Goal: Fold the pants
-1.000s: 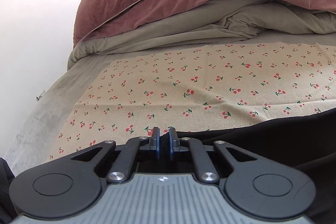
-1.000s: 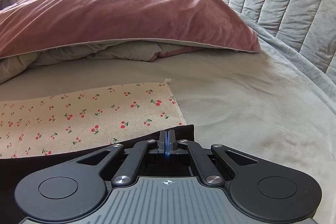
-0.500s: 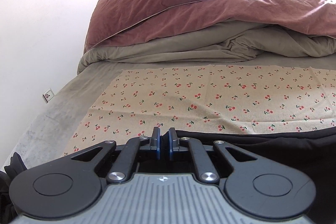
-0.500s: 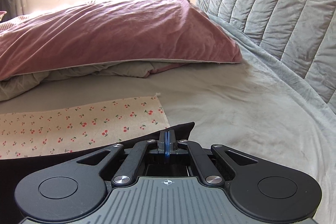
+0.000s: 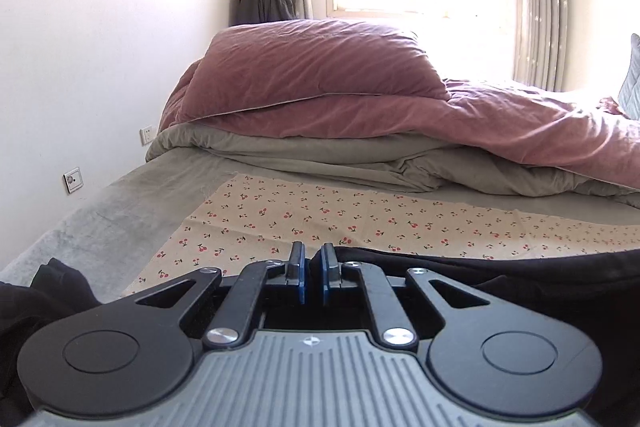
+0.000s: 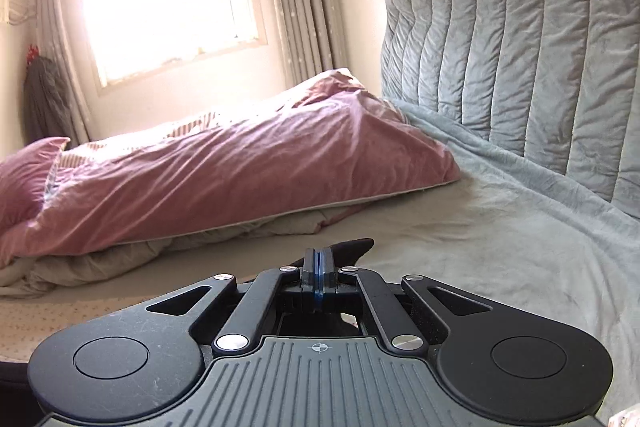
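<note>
A: Left gripper (image 5: 312, 269): black linkage arms, blue-faced finger pads (image 5: 299, 279), four silver screw heads, round black discs at 8 and 4 o'clock, ribbed grey housing with a small diamond mark at 12 o'clock of its rim.

B: Right gripper (image 6: 318, 267): same build; crosshair mark on the grey housing, fine scratches on the left disc.

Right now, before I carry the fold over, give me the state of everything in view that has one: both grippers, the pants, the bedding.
left gripper: jaws narrowly apart, black fabric at the tips, grip unclear
right gripper: shut on the pants
pants: black, an edge lifted, corner poking past the right fingertips
cherry-print cloth: spread flat on the bed
pink duvet: bunched in a heap
curtains: drawn open
</note>
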{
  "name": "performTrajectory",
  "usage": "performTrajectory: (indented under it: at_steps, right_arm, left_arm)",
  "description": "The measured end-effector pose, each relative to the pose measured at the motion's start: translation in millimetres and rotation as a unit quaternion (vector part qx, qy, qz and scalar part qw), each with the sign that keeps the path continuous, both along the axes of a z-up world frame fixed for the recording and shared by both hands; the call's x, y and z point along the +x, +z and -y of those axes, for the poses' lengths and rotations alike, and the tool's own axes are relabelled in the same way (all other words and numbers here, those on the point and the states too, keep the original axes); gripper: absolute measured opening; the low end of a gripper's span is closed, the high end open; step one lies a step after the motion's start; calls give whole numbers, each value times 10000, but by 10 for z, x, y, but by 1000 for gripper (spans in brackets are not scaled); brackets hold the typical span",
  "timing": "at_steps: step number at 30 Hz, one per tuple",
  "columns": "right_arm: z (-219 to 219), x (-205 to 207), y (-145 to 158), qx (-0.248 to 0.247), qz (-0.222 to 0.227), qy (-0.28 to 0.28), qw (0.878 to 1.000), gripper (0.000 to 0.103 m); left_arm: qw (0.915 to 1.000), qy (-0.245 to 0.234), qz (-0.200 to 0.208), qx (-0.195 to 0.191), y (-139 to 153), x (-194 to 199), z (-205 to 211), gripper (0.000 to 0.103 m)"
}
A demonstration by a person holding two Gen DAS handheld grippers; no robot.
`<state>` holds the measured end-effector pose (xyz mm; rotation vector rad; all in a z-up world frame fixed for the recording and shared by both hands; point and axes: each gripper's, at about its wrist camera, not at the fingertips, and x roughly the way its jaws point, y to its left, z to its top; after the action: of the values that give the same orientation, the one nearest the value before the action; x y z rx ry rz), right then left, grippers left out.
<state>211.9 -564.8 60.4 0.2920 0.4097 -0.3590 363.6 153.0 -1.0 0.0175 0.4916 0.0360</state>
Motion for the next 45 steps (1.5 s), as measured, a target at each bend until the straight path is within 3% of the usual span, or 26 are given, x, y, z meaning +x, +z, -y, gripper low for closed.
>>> performTrajectory:
  at_steps: [3, 6, 8, 10, 11, 12, 14, 16, 17, 20, 22, 24, 26, 27, 30, 34, 35, 36, 38, 42, 43, 44, 45]
  right_arm:
    - [110, -929, -266, 296, -62, -112, 9995, 0]
    - [115, -1609, -857, 595, -617, -156, 9962, 0]
    - [44, -1883, -1277, 692, -1050, -198, 9919, 0]
    - [15, -2096, -1587, 767, -1316, -333, 9878, 0]
    - [30, -2201, -1699, 883, -1360, -407, 9859, 0]
    - [42, -2269, -1766, 944, -1383, -455, 9848, 0]
    - [24, -2376, -1816, 1041, -1374, -425, 9841, 0]
    - [-41, -2429, -1774, 1167, -1285, -380, 9841, 0]
    - [-60, -2436, -1740, 1291, -1207, -323, 9837, 5]
    - [-82, -2447, -1706, 1806, -1076, -295, 9772, 13]
    - [-106, -2395, -1774, 2281, -1108, -295, 9669, 28]
    - [-149, -2352, -1862, 2500, -1166, -378, 9604, 50]
    - [-157, -2321, -1933, 2668, -1110, -479, 9561, 50]
    - [-141, -2316, -1970, 2813, -1084, -566, 9518, 52]
    - [-69, -2299, -2047, 3109, -1062, -862, 9406, 52]
    - [-1, -2220, -2080, 3182, -1054, -1079, 9359, 51]
    - [2, -2183, -2085, 3154, -1084, -1098, 9363, 47]
    - [-7, -2147, -2085, 3050, -1153, -1133, 9385, 32]
    - [-22, -2087, -2114, 2868, -1302, -1232, 9411, 6]
    - [-46, -2066, -2137, 2822, -1175, -1284, 9434, 4]
    - [-62, -2050, -2129, 2753, -1177, -1291, 9453, 3]
    - [-75, -2030, -2121, 2702, -1170, -1292, 9469, 3]
    - [-89, -2033, -2098, 2664, -1156, -1279, 9483, 3]
  left_arm:
    - [9994, -300, 19, -187, -144, -580, -227, 12]
    - [9978, -481, -385, 232, -531, -1013, -285, 12]
    - [9932, -531, -667, 791, -814, -1200, -256, 10]
    - [9878, -353, -924, 1200, -1037, -1297, -262, 6]
    - [9857, -198, -1135, 1228, -1149, -1324, -344, 7]
    - [9863, -90, -1218, 1106, -1197, -1348, -420, 8]
    - [9895, 106, -1293, 638, -1207, -1440, -620, 31]
    - [9931, 254, -1138, 138, -1102, -1591, -748, 45]
    - [9941, 280, -1049, -49, -1052, -1644, -782, 55]
    - [9936, 361, -820, -695, -885, -1809, -806, 65]
    - [9912, 332, -816, -989, -851, -1826, -766, 70]
    - [9885, 415, -854, -1176, -876, -1793, -712, 80]
    - [9851, 535, -950, -1331, -953, -1741, -665, 100]
    - [9825, 627, -1008, -1435, -1014, -1703, -659, 101]
    - [9735, 906, -1105, -1787, -1163, -1615, -692, 101]
    - [9626, 1170, -1043, -2211, -1233, -1564, -686, 101]
    - [9624, 1225, -1054, -2181, -1237, -1545, -664, 100]
    - [9626, 1277, -1061, -2138, -1241, -1520, -640, 99]
    - [9632, 1351, -1064, -2067, -1242, -1469, -612, 85]
    - [9617, 1410, -1173, -2037, -1281, -1314, -605, 59]
    - [9616, 1491, -1271, -1920, -1301, -1263, -592, 40]
    - [9617, 1524, -1355, -1829, -1318, -1229, -591, 29]
    - [9614, 1550, -1398, -1792, -1331, -1210, -600, 28]
